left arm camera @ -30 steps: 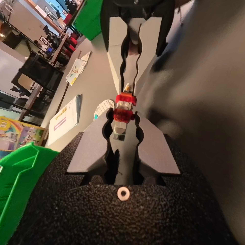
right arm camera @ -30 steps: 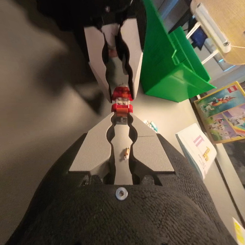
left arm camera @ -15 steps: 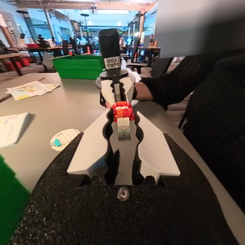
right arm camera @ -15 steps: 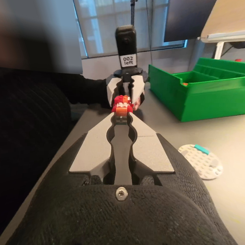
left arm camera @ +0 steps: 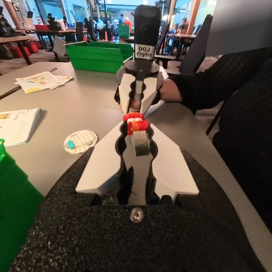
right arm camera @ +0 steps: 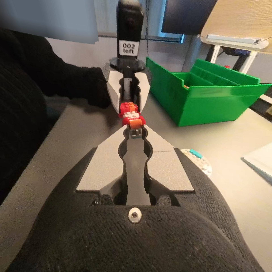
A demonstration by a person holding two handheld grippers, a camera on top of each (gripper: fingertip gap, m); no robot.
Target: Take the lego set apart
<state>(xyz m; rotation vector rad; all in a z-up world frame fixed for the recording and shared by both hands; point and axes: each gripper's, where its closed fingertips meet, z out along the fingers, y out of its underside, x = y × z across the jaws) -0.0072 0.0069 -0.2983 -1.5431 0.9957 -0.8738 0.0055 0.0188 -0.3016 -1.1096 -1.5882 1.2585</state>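
A small lego model (left arm camera: 136, 125) of red, orange, white and grey bricks hangs in the air between my two grippers, above the grey table (left arm camera: 88, 103). My left gripper (left arm camera: 136, 129) is shut on its red and white end, and the grey tail lies between my fingers. My right gripper (left arm camera: 134, 114) faces it and pinches the other red end. In the right wrist view my right gripper (right arm camera: 134, 130) is shut on the orange and grey end of the model (right arm camera: 131, 116). The left gripper (right arm camera: 129, 106) holds the far red end.
A round white studded plate with a teal tile (left arm camera: 80, 141) lies on the table, also in the right wrist view (right arm camera: 197, 161). Green bins stand behind (left arm camera: 95, 58) (right arm camera: 206, 100) and at the near left (left arm camera: 13, 184). Booklets (left arm camera: 16, 125) (left arm camera: 41, 81) lie at the left. A black sleeve (left arm camera: 206, 88) is at the table edge. The grippers are tip to tip, or close to it.
Both grippers have rolled together from sideways to level, still holding the model between them. The model now looks a little more stretched out between the two grips.
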